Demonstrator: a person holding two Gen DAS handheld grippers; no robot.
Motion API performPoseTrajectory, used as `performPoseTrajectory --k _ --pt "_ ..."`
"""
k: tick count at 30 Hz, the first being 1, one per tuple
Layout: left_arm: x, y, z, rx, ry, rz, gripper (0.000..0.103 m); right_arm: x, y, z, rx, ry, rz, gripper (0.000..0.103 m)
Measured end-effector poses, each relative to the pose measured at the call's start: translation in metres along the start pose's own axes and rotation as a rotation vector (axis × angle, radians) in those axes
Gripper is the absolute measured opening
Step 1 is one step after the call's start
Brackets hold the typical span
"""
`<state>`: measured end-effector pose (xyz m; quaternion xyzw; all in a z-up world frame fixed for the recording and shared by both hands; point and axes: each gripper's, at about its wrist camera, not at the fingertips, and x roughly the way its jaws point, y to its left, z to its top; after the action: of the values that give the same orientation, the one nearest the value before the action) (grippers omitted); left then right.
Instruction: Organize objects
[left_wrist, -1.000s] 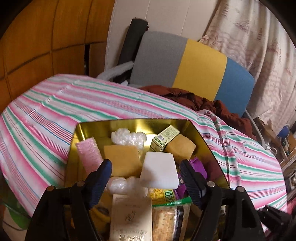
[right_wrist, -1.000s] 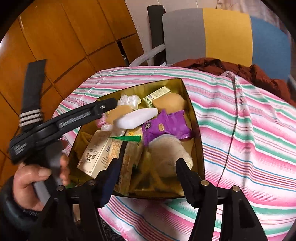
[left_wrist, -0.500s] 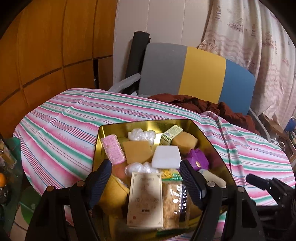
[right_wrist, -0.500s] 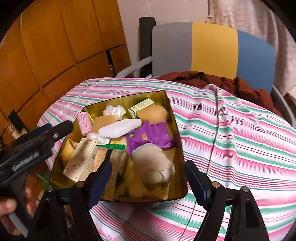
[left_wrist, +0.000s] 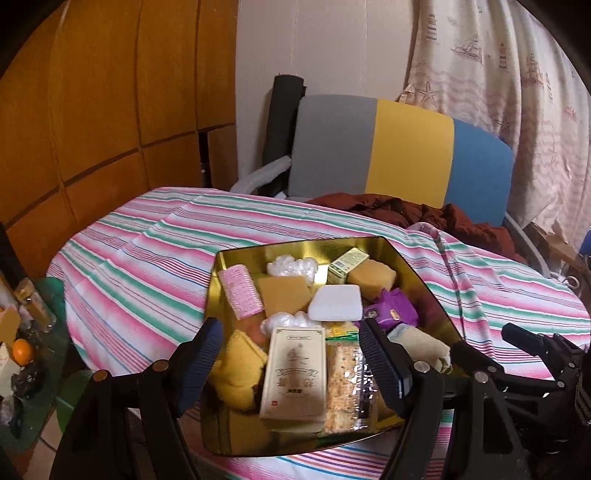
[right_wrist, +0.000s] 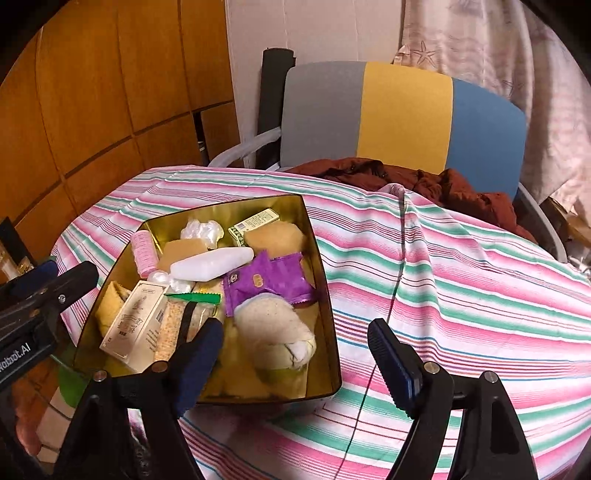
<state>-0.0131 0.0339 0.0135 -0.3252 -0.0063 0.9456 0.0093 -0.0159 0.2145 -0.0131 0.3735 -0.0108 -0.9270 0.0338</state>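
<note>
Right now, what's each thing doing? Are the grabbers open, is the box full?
Left hand-held gripper: open, empty.
Right hand-held gripper: open, empty.
Gold tin: lidless, full of jumbled items.
White bar: lying on top of the pile.
Purple packet: crumpled, lying flat.
Cream box: closed, lying flat.
Striped tablecloth: wrinkled, covering the table.

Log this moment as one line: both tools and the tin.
left tool: open, empty, above tin's near end | right tool: open, empty, at tin's near right corner | gold tin: on striped cloth, full of items
</note>
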Motion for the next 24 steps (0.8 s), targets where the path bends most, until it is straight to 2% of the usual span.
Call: performPoseTrajectory --k 5,13,17,20,24 --pt "-0.007 0.003 -0.006 -0.010 -0.009 0.046 0.077 -0.004 0.002 -0.005 0.005 -0.002 0.012 0.081" --pt "-0.012 0.018 -0.013 -0.067 0.003 0.030 0.076 -0.012 0.003 -0.004 0.006 -0.016 0.015 0.081" --pt "-0.014 0.024 -0.011 -0.083 -0.003 0.022 0.070 -0.016 0.005 -0.003 -0.004 -0.033 0.014 0.081" --pt "-0.011 0.026 -0.010 -0.095 0.016 -0.011 0.058 -0.017 0.007 -0.004 -0.006 -0.036 0.018 0.081" --pt "-0.007 0.024 -0.012 -0.108 0.046 -0.040 0.055 -0.016 0.009 -0.007 -0.011 -0.027 0.034 0.081"
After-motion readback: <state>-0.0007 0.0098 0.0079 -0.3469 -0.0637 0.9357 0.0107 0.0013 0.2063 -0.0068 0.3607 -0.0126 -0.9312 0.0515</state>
